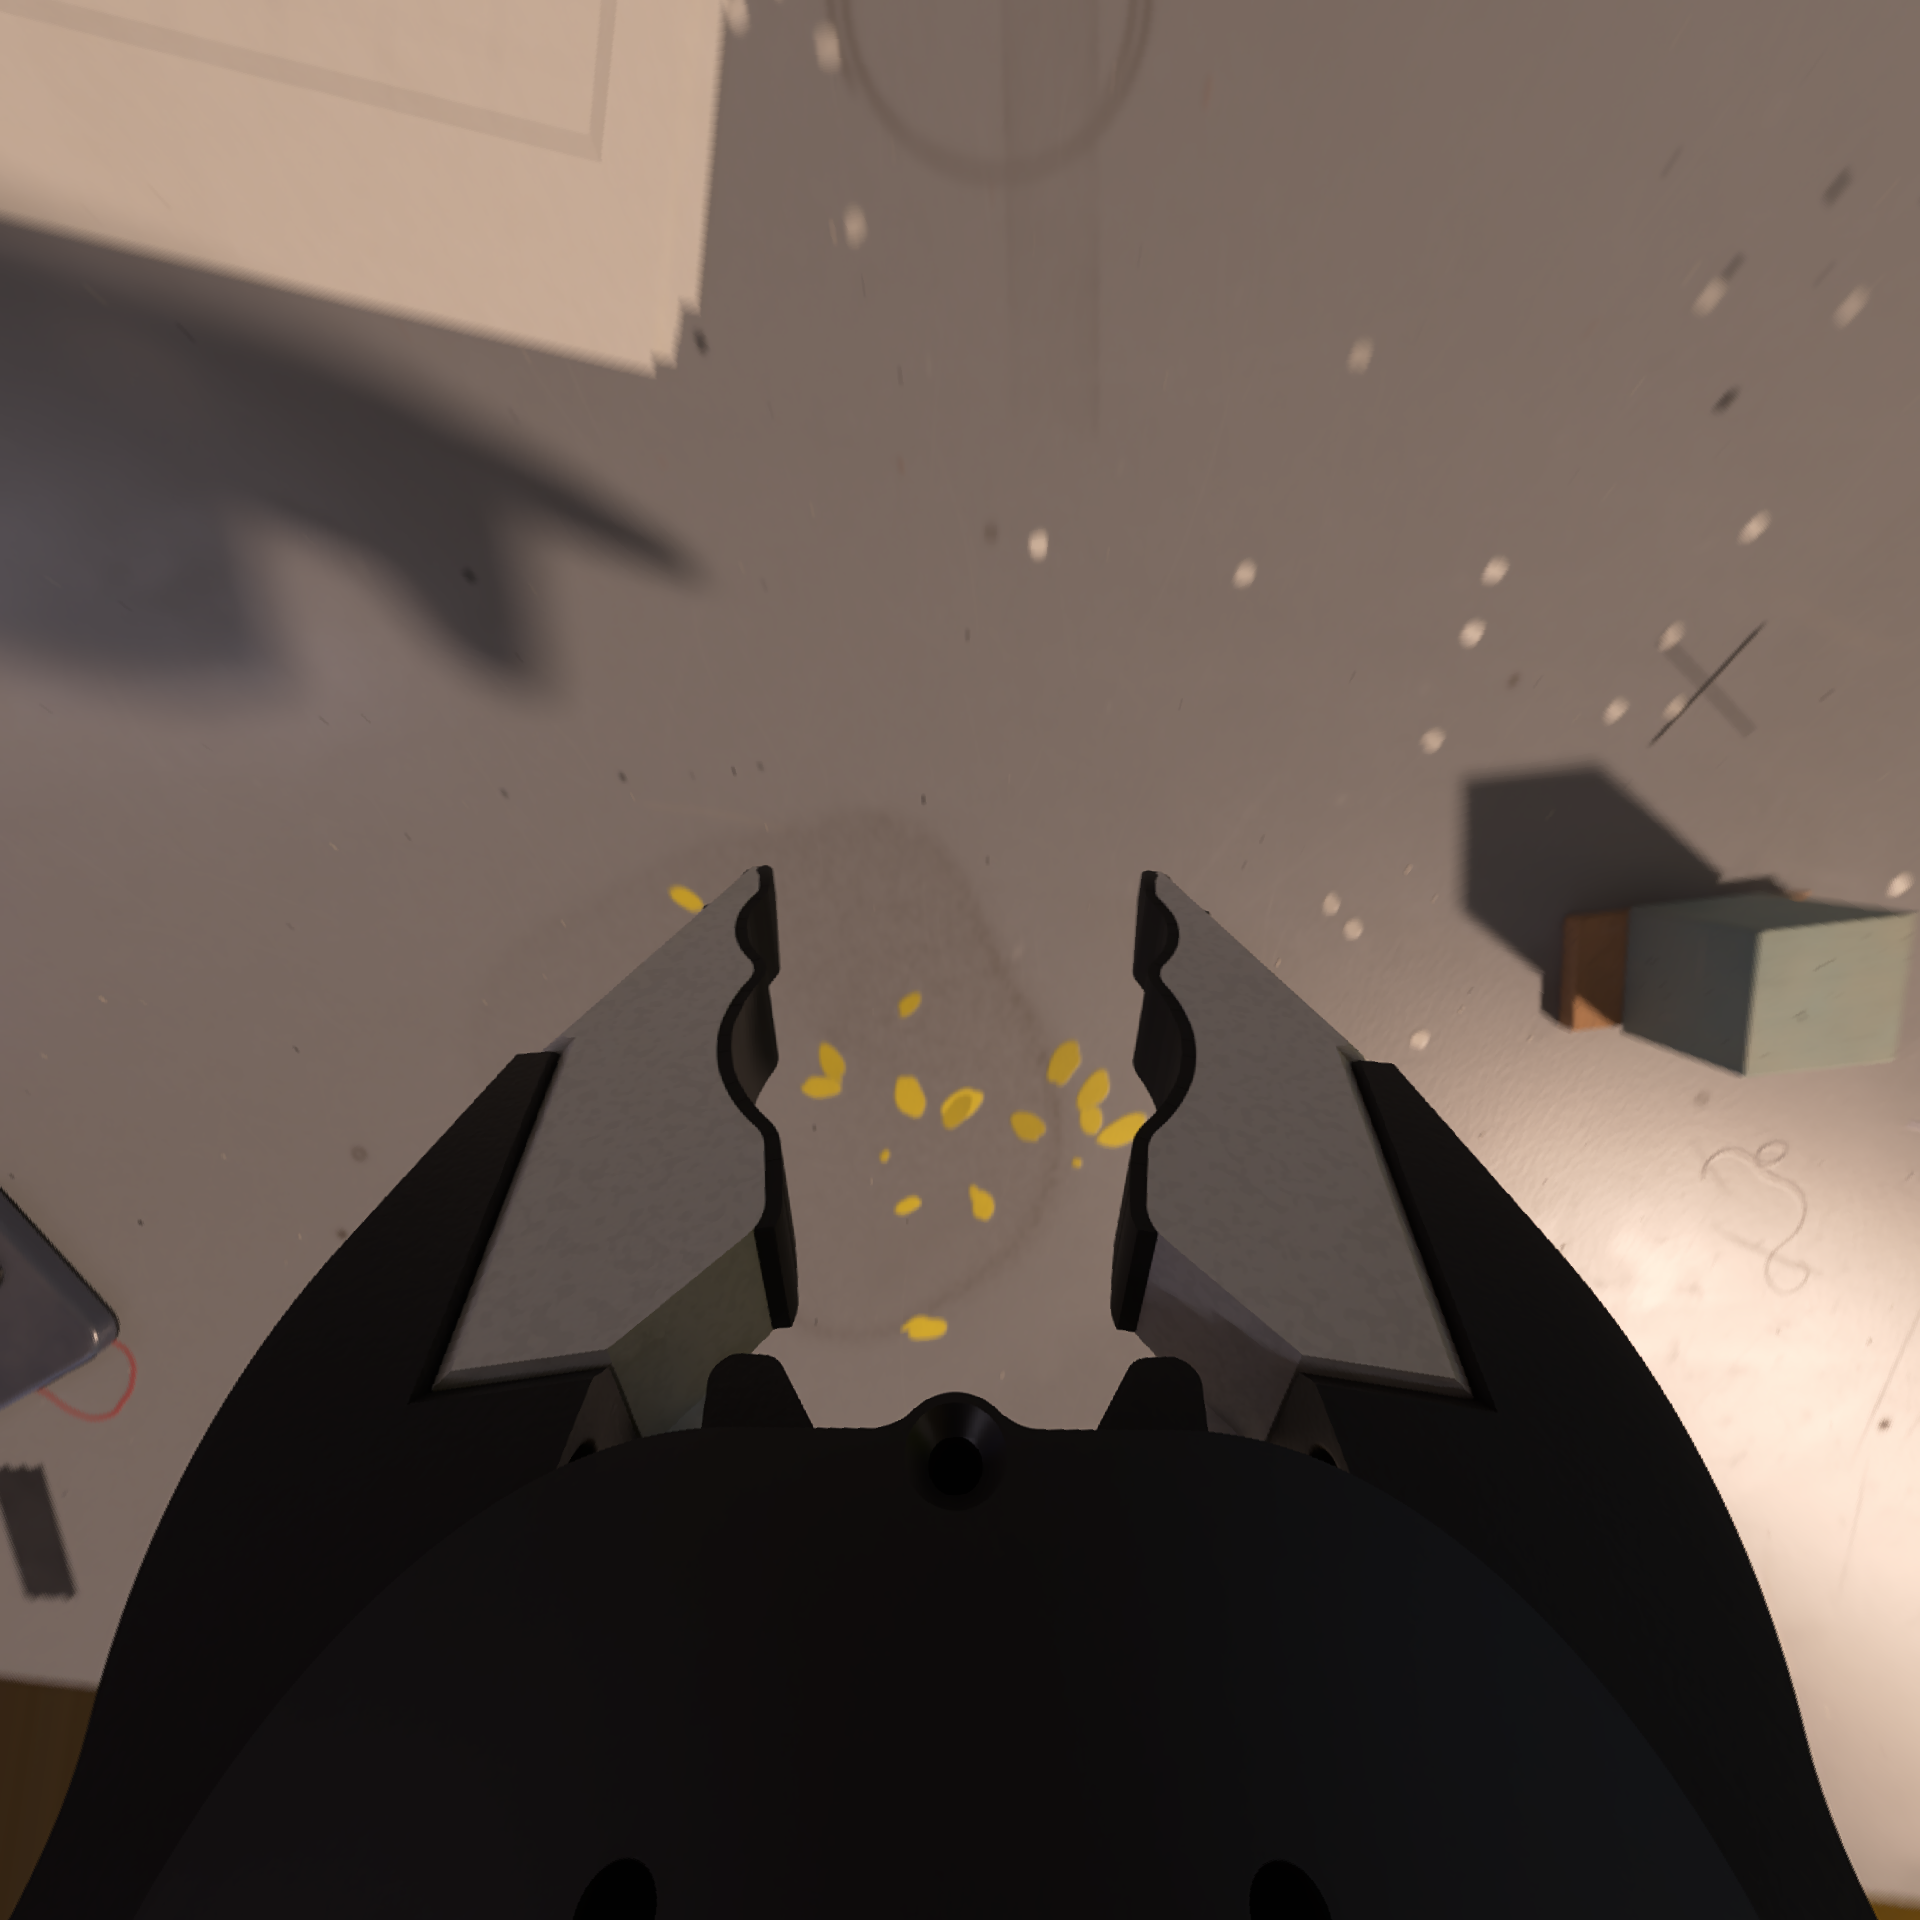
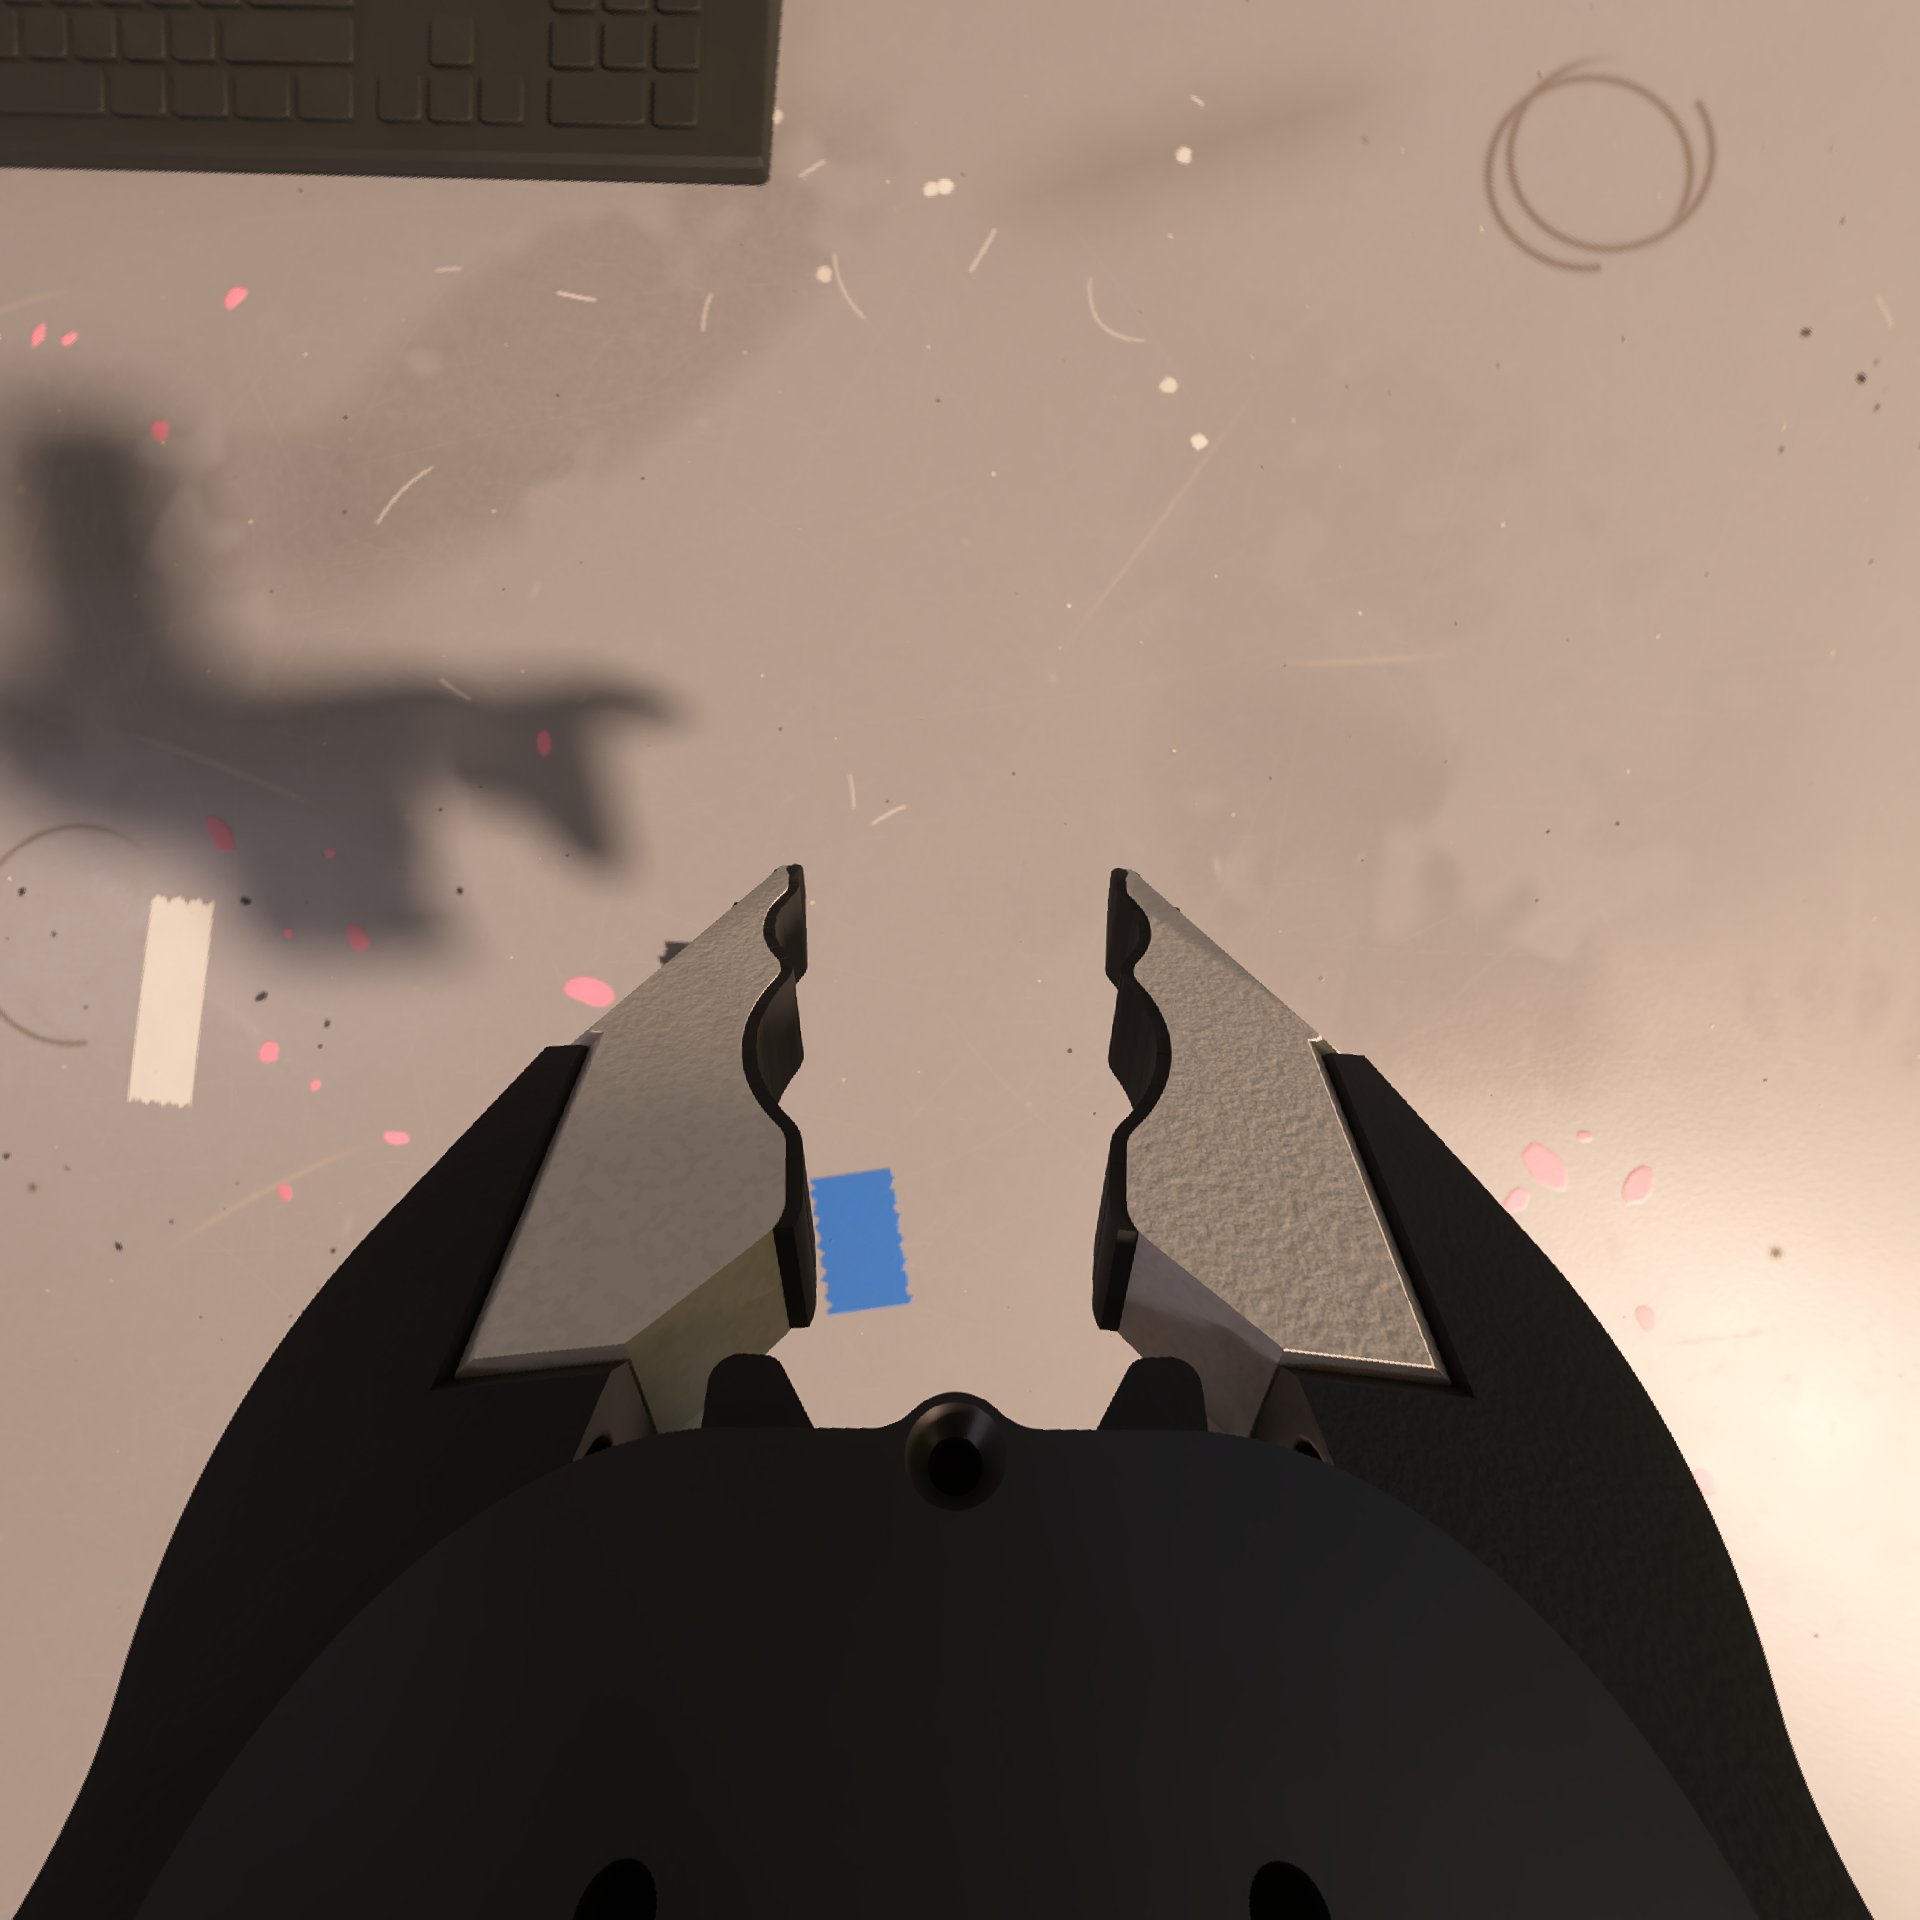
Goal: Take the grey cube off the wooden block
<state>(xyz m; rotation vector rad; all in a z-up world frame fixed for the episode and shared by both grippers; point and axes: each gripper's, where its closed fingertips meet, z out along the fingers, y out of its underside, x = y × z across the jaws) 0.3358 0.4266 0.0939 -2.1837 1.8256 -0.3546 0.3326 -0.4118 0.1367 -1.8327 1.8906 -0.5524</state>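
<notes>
**Item: approach to the grey cube, not yet begun**

- Left gripper (image 1: 956, 883): jaws parted, empty, over yellow flecks (image 1: 961, 1107) on the tabletop (image 1: 1143, 623).
- Right gripper (image 2: 956, 883): parted, empty.
- Grey cube (image 1: 1766, 982): atop wooden block (image 1: 1592, 966), far right in the left wrist view.
- Advice: straddle the cube only; lift straight up.

A grey cube (image 1: 1766, 987) with a pale blue-grey tint is sitting on top of a wooden block (image 1: 1593, 968) at the far right of the left wrist view. The cube is covering most of the brown block, which is showing only at the cube's left side. Both are resting on the tabletop (image 1: 1143, 675), casting a dark shadow up and left.
</notes>
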